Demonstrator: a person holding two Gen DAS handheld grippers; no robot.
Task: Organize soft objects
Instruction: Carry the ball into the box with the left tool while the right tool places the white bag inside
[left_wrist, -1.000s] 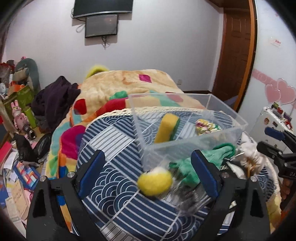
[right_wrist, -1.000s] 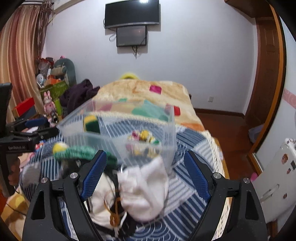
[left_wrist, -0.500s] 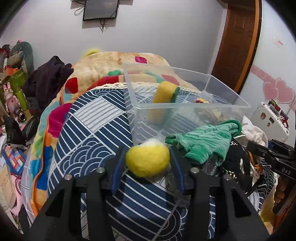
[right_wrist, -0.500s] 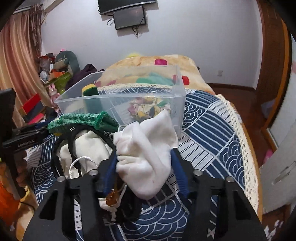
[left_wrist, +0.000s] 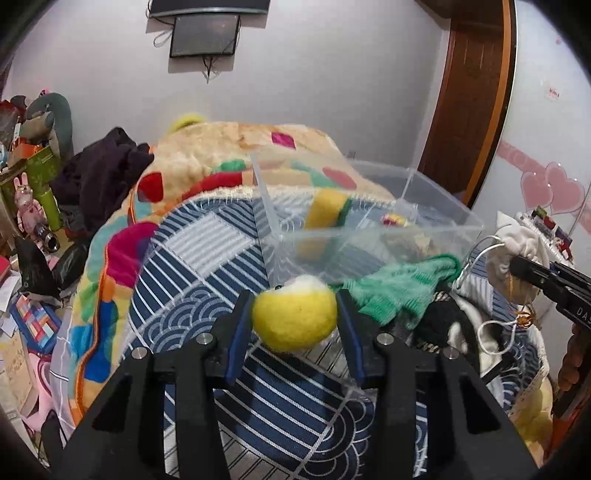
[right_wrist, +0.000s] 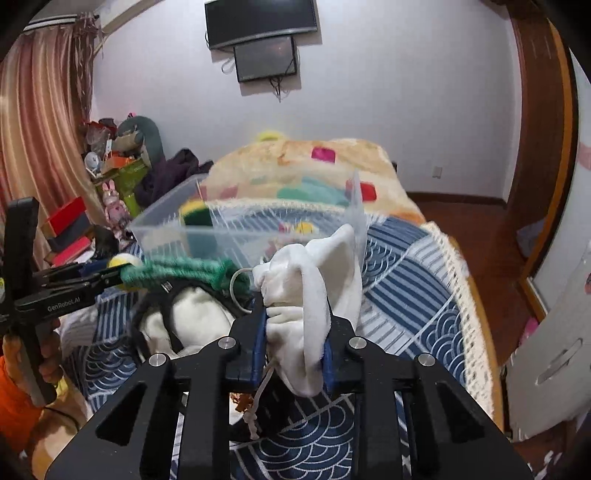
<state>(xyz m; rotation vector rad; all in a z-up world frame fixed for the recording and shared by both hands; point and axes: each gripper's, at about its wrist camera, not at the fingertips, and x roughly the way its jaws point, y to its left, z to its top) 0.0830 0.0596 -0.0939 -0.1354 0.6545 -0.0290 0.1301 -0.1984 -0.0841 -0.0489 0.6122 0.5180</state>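
On the bed sits a clear box. Near it, your left claw squeezes a yellow ball. Your right claw squeezes a white bag.

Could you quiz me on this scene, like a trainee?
1. True or false: the left tool grips a yellow plush ball.
2. What does the right tool hold: A) white drawstring pouch, B) green knit glove, C) sponge?
3. Where is the yellow-green sponge?

Key: 1 true; 2 A; 3 inside the clear plastic bin.
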